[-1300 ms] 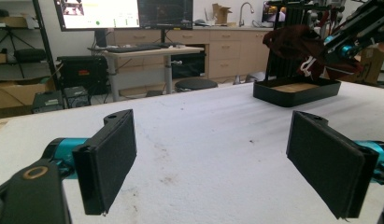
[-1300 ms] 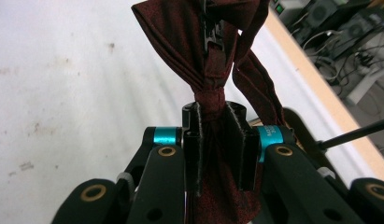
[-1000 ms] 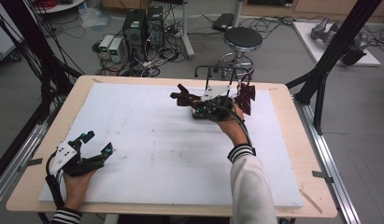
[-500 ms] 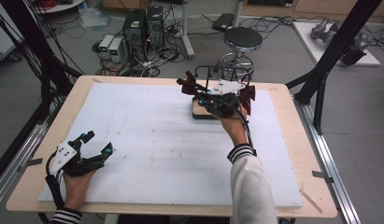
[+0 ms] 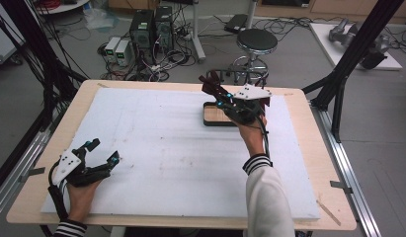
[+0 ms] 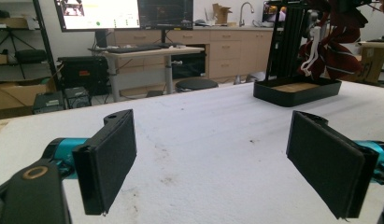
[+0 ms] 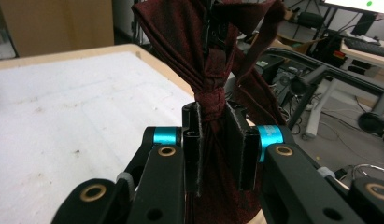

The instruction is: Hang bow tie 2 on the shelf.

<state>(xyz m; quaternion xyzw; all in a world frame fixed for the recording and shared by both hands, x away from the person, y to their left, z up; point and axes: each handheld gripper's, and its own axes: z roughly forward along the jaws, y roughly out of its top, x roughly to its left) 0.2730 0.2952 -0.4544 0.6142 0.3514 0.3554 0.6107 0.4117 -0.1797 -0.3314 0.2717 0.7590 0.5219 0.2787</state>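
Right claw (image 5: 225,96) squeezes a dark red cloth (image 7: 213,56) between its two black pads, right at the cloth's tied knot (image 7: 209,100). It holds the cloth up in the air over the tray, at the far right part of the table. Going from big to small: the wooden table (image 5: 299,128) is the biggest thing, and a white foam sheet (image 5: 161,148) covers most of its top. Next comes the black tray (image 5: 213,116) with a wooden bottom, lying on the foam under the cloth. The cloth hangs in folds, with loose ends sticking out above the knot. Left claw (image 5: 99,153) rests on the foam at the near left corner, well apart from the tray. Its pads (image 6: 112,154) stand wide apart with only foam between them.
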